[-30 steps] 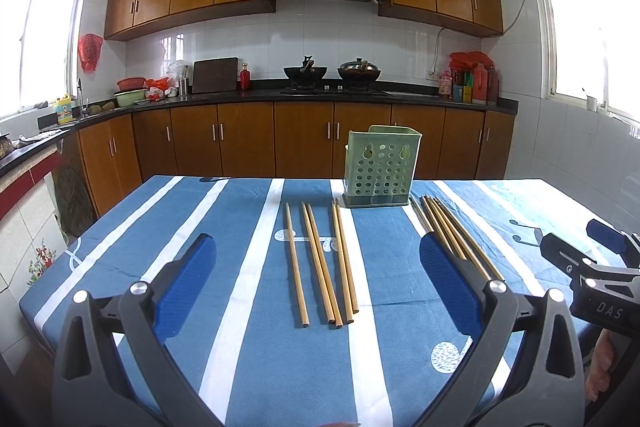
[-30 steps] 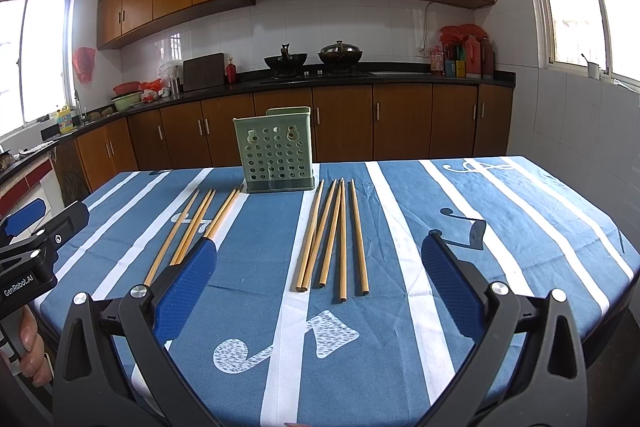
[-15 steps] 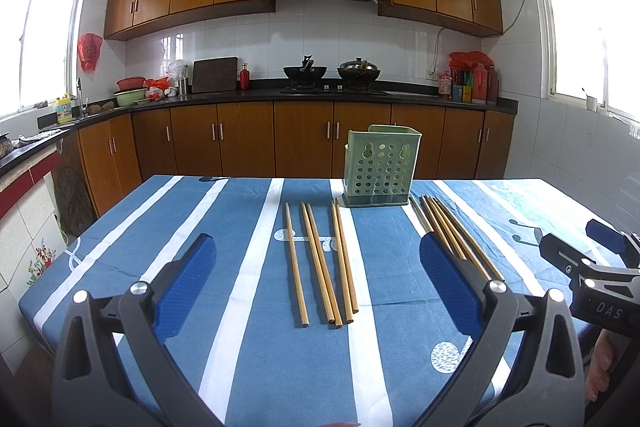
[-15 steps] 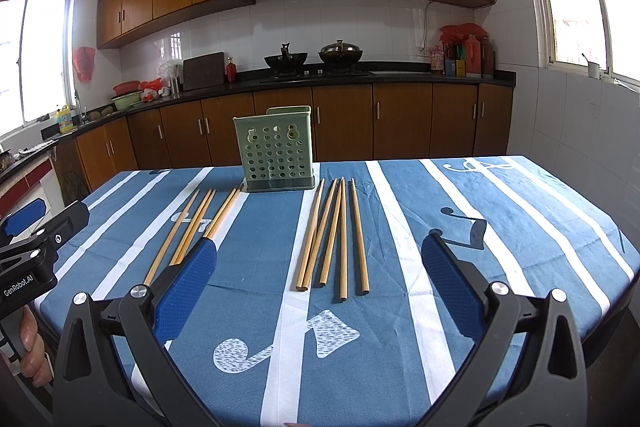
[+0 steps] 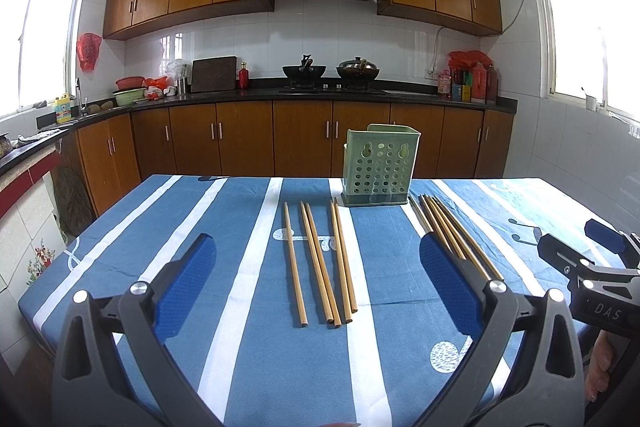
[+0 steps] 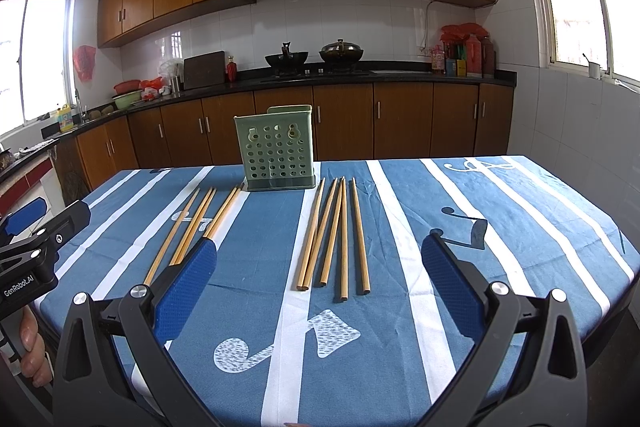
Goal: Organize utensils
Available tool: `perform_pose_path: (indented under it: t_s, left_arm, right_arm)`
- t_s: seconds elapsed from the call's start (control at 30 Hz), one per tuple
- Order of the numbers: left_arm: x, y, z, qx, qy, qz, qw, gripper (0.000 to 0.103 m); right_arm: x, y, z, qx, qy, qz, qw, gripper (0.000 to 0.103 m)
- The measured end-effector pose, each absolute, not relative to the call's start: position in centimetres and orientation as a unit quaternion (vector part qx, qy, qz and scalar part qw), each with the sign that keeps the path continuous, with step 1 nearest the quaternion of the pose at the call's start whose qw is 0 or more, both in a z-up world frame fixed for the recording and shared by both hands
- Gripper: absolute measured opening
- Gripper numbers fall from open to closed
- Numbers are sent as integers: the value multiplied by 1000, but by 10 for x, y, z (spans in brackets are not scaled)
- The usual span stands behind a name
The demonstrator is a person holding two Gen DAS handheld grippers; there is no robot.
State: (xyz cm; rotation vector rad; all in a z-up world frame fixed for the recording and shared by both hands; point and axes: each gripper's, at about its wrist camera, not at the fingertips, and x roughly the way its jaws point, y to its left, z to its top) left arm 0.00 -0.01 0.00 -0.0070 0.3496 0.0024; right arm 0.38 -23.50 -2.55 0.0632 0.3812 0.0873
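Note:
A green perforated utensil holder (image 5: 380, 166) (image 6: 276, 148) stands upright near the table's far edge. Two groups of wooden chopsticks lie flat in front of it: a left group (image 5: 320, 261) (image 6: 192, 227) and a right group (image 5: 456, 235) (image 6: 336, 233). My left gripper (image 5: 316, 283) is open and empty, above the near table edge facing the left group. My right gripper (image 6: 318, 279) is open and empty, facing the right group. Each gripper shows at the edge of the other's view, the right one (image 5: 600, 263) and the left one (image 6: 36, 239).
The table wears a blue cloth with white stripes (image 5: 224, 327) (image 6: 500, 227). Behind it runs a dark kitchen counter (image 5: 320, 93) with woks, bottles and bowls over brown cabinets. Tiled walls and windows stand at both sides.

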Motion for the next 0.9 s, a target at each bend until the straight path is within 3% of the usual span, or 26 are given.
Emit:
perform_pose_path:
  t_s: [0.57, 0.9]
  left_arm:
    - [2, 1, -4, -4, 180, 4, 984, 99]
    - [54, 31, -33, -43, 296, 50, 953, 99]
  right_arm:
    - [9, -233, -33, 31, 199, 43, 979, 101]
    - [63, -269, -56, 74, 301, -16, 951, 100]
